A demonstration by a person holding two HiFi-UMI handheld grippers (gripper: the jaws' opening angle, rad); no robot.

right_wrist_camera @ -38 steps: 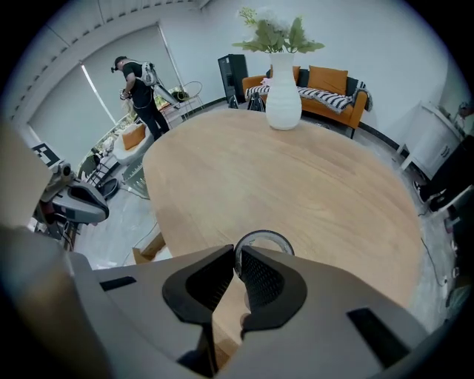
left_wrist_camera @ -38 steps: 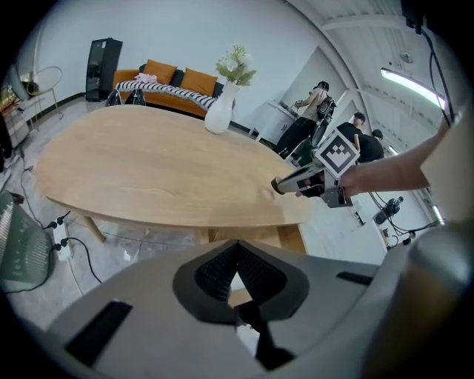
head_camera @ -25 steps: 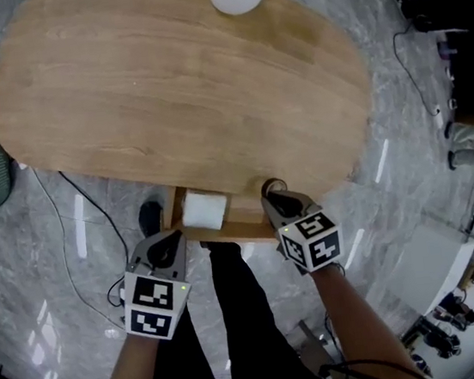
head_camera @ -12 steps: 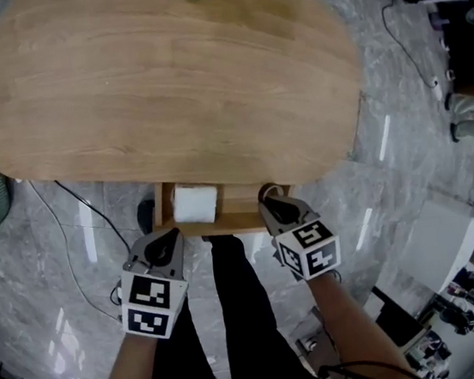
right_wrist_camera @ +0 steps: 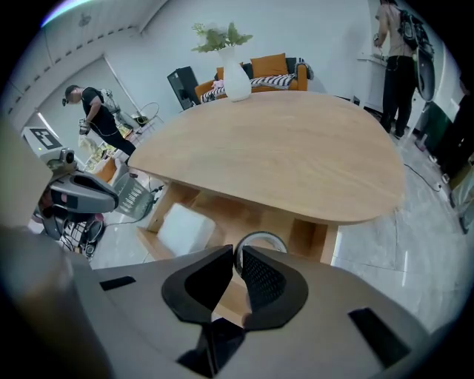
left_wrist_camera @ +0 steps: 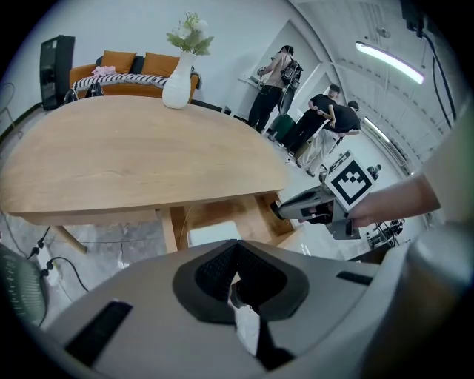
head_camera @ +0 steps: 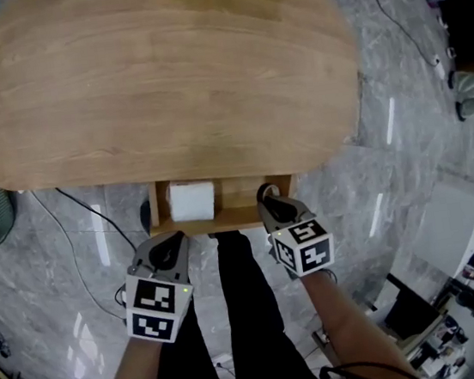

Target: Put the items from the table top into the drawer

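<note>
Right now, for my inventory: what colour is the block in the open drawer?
White; the block shows best in the head view.

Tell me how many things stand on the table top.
1: a white vase of flowers at the far edge of the wooden table. Nothing seems hidden.

Head cam steeply down over table (head_camera: pixel 162 81); both claw cams low, facing across same table w/ drawer (head_camera: pixel 238 197).

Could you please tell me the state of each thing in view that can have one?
Drawer: pulled open.
White box: lying in the drawer.
Ring: in the drawer, its rim between the jaws.
Left gripper: shut, empty.
Right gripper: shut on the ring.
Vase: upright on the table.
</note>
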